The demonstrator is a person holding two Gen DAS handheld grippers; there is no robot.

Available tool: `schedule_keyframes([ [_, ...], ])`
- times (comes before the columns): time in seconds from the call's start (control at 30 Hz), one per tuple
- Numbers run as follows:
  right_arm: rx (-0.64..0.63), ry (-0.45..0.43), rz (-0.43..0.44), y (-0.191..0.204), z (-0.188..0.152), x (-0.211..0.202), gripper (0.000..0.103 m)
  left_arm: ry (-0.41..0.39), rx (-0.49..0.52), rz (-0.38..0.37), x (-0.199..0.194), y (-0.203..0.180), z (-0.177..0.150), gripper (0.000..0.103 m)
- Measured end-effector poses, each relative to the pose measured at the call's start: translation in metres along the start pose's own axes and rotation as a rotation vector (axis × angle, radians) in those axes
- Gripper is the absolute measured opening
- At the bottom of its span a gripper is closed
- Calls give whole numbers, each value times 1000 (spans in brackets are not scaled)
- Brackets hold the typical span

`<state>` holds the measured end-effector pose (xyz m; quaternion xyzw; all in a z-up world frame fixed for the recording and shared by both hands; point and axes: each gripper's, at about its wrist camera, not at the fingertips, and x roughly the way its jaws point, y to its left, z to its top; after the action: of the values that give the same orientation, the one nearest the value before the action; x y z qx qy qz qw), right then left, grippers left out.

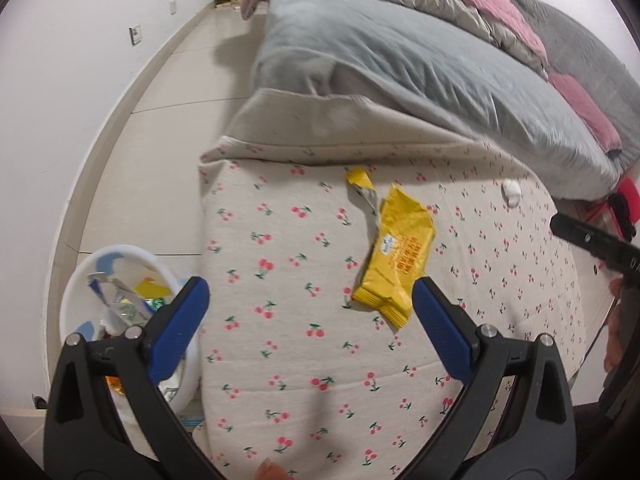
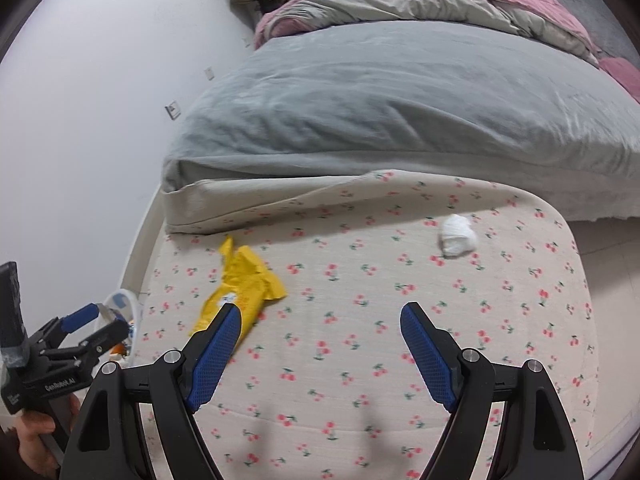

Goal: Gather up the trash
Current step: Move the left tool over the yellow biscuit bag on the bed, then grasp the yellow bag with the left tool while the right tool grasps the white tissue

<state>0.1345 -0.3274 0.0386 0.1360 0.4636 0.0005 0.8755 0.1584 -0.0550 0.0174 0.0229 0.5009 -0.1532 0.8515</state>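
Yellow wrapper (image 1: 394, 252): torn, crinkled foil, silver inside at the ripped top, flat on the cherry-print sheet (image 1: 280, 240) of the bed, near its left edge. Orange print on it too small to read. In the right wrist view, lower end hidden behind a blue finger pad.

White tissue wad (image 2: 457, 235): soft, crumpled, farther right on the same sheet, well apart from the wrapper. In the left wrist view, only a small white blur near the grey blanket (image 1: 400, 64).

White bin (image 1: 120, 264): round, smooth plastic, on the tiled floor beside the bed, below the mattress edge. Already holding scraps of blue, yellow and green packaging, shapes hard to separate. Near half covered by the black gripper frame.

Left hand-held gripper (image 1: 310, 300): spread wide, empty, ribbed blue pads over the sheet, right pad just beside the wrapper's lower end.

Right hand-held gripper (image 2: 322, 324): likewise spread wide, empty, over bare sheet between wrapper and tissue.

Pink and beige quilt (image 2: 420, 0) heaped at the far end, cut off by the lens rim.
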Motion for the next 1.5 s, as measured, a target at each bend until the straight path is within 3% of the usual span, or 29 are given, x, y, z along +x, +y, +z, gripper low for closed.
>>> schedule_keyframes([
  [0.47,90,12,-73,-59,4,3,83,76,83,-22,40,-50,3,101],
  [0.93,187,59,-169,-119,6,35,83,133,159,19,88,-75,1,100],
  [1.1,212,64,-177,-132,14,50,83,155,146,9,97,-73,3,86],
  [1.23,217,63,-176,-136,20,61,83,138,149,12,98,-72,5,82],
  [1.37,226,74,-169,-137,23,73,83,128,148,1,98,-71,10,68],
  [1.5,257,89,-166,-138,25,88,78,128,141,-25,97,-68,13,61],
])
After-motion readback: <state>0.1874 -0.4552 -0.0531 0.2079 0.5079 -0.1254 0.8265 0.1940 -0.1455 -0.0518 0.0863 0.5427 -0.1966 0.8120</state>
